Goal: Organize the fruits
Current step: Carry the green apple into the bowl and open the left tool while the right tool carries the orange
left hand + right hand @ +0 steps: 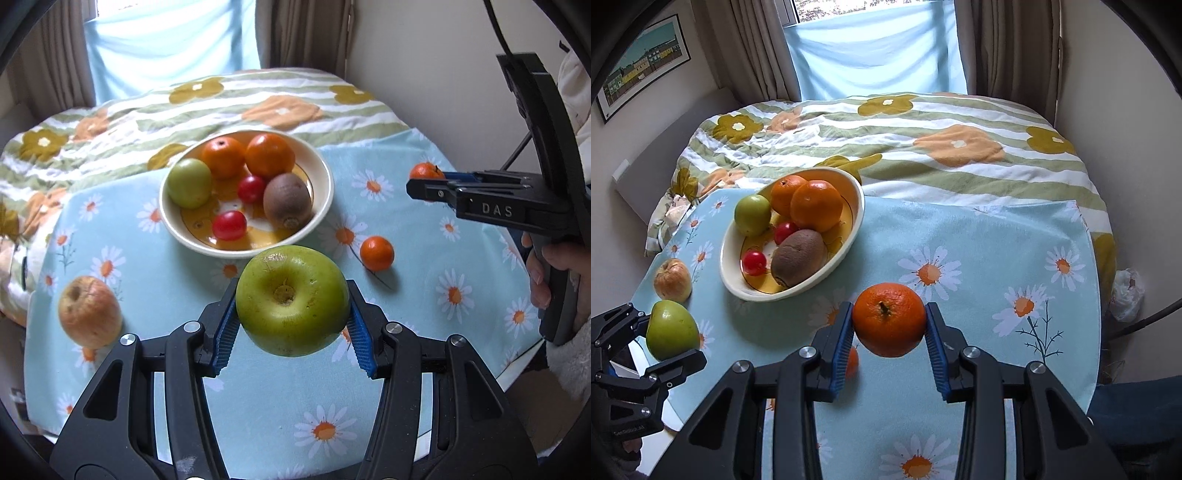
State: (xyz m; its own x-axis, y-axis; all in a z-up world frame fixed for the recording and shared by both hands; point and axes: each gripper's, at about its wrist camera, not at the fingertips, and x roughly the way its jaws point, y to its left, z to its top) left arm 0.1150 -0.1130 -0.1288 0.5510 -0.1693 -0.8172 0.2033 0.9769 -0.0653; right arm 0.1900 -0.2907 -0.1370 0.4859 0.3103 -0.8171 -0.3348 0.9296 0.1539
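Above desk [424, 369], your left hand-held gripper [291, 314] clamps apple [291, 302], right hand-held gripper [889, 328] clamps orange [889, 319]; both lifted clear, likely bound for bowl [325, 173].

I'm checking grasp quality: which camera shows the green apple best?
The left wrist view: the green apple sits centred between the left gripper pads, stem hollow visible. The right wrist view shows it small at the left edge.
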